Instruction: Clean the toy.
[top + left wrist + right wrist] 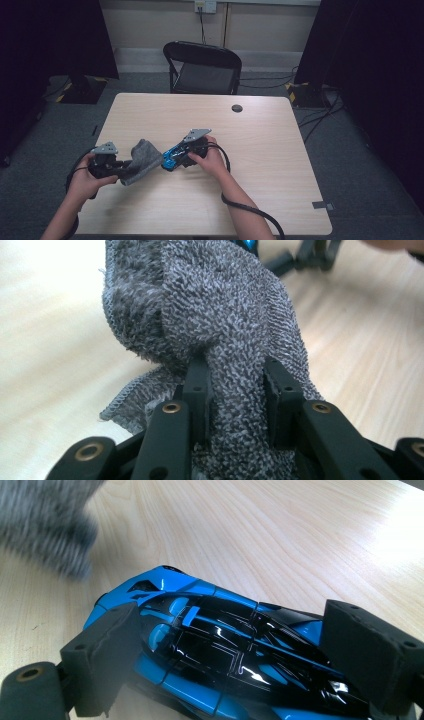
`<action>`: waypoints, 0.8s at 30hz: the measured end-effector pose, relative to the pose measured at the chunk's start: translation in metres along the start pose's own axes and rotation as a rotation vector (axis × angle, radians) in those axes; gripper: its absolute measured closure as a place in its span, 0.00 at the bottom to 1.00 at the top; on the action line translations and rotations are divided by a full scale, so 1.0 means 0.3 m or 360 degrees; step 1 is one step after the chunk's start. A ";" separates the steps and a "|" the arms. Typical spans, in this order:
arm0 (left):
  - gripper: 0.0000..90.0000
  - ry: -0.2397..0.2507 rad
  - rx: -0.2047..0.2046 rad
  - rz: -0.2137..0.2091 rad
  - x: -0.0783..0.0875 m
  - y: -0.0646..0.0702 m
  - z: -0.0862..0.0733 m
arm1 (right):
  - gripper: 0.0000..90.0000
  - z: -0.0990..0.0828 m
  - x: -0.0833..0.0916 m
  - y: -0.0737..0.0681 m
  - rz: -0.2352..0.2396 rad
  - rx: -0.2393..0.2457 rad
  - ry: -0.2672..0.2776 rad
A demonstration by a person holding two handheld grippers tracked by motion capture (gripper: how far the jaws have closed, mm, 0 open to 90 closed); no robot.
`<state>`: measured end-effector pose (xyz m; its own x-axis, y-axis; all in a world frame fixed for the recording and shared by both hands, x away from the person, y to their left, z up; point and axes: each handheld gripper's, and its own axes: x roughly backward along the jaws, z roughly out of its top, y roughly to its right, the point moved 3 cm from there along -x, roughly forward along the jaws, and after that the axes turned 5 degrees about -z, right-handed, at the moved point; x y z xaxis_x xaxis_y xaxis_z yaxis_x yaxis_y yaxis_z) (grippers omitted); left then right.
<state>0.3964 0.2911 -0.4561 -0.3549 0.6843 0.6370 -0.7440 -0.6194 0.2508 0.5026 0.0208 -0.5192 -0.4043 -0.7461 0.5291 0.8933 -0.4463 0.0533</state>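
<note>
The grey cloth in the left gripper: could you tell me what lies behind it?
Behind the grey cloth, a sliver of the blue toy car peeks over its top edge, with the wooden table around. The cloth covers the rest of the car there.

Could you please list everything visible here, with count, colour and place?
cloth: one, grey, pinched in the left gripper, hanging beside the car
toy car: one, blue and black, between the right gripper's jaws
table: one, light wood, centre
cable hole: one, dark, far side of the table
chair: one, black, behind the table
wall socket: one, pale, on the wall
left gripper: one, black, shut on the cloth
right gripper: one, black, jaws against the car's sides
hands: two, holding the grippers
</note>
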 end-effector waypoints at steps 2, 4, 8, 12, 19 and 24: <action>0.76 0.0024 0.0007 0.0028 0.004 -0.020 0.026 | 0.11 0.000 0.000 0.000 -0.0001 0.0001 0.0000; 0.76 0.0054 0.0020 0.0043 0.003 -0.038 0.053 | 0.11 0.000 0.000 0.000 -0.0001 0.0002 0.0000; 0.76 0.0107 0.0020 0.0057 -0.016 -0.075 0.105 | 0.11 0.000 0.000 0.000 0.0000 0.0001 0.0000; 0.76 0.0131 0.0050 0.0084 -0.054 -0.109 0.149 | 0.11 0.000 0.001 -0.002 -0.0004 0.0004 0.0001; 0.76 0.0148 0.0070 0.0117 -0.125 -0.153 0.209 | 0.11 0.000 0.001 -0.002 -0.0004 0.0003 0.0000; 0.76 0.0164 0.0080 0.0141 -0.188 -0.181 0.251 | 0.11 0.000 0.000 -0.001 -0.0002 0.0002 0.0000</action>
<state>0.4996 0.2571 -0.4508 -0.4761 0.6605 0.5806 -0.6789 -0.6957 0.2347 0.5022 0.0208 -0.5192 -0.4055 -0.7453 0.5292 0.8929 -0.4469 0.0549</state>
